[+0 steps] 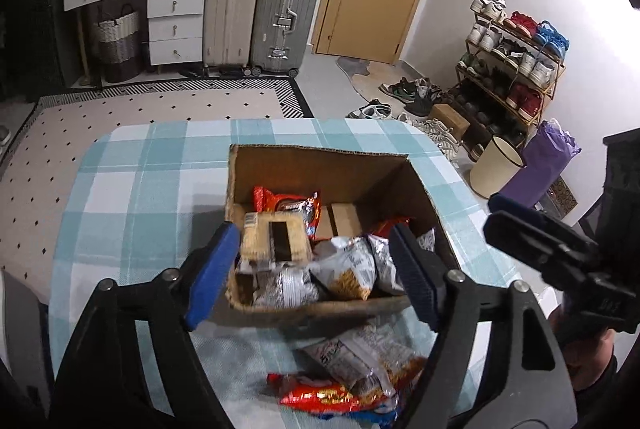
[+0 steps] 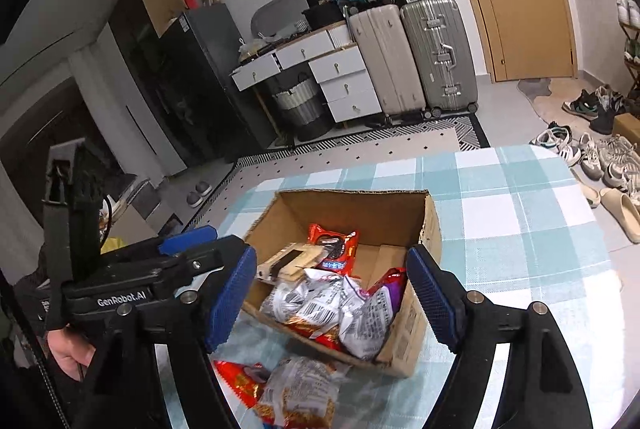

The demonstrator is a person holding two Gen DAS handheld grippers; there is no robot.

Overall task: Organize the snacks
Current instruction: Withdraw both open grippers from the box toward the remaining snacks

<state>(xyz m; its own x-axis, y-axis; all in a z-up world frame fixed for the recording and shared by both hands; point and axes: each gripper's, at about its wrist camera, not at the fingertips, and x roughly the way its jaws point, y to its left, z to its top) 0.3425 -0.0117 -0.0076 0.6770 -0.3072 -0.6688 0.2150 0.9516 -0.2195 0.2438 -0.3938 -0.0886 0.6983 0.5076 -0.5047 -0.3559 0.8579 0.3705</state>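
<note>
**Both sets of jaws empty over the box, loose packs next**

Left gripper (image 1: 316,269) hangs over the near-left part of the cardboard box (image 1: 320,159), jaws spread, nothing pinched. Between them, in the left wrist view, sits the cracker pack (image 1: 276,241), leaning in the box's near-left corner w/ the silver bags (image 1: 348,265) beside it; pads clear of both.

Right gripper (image 2: 332,297) is over the box's near-right side, jaws spread too, empty.

Step in hand, by my read: between drops, box about half loaded. Still out on the worktop (image 1: 132,189), just in front of the box's near wall toward the near edge: a red pack (image 1: 316,395) and a silver-orange bag (image 1: 360,357), touching each other. Next move calls for dipping one gripper below the box's near wall, straddling a loose pack, then closing. They're crinkly and overlapped, so two could lift at once.
</note>
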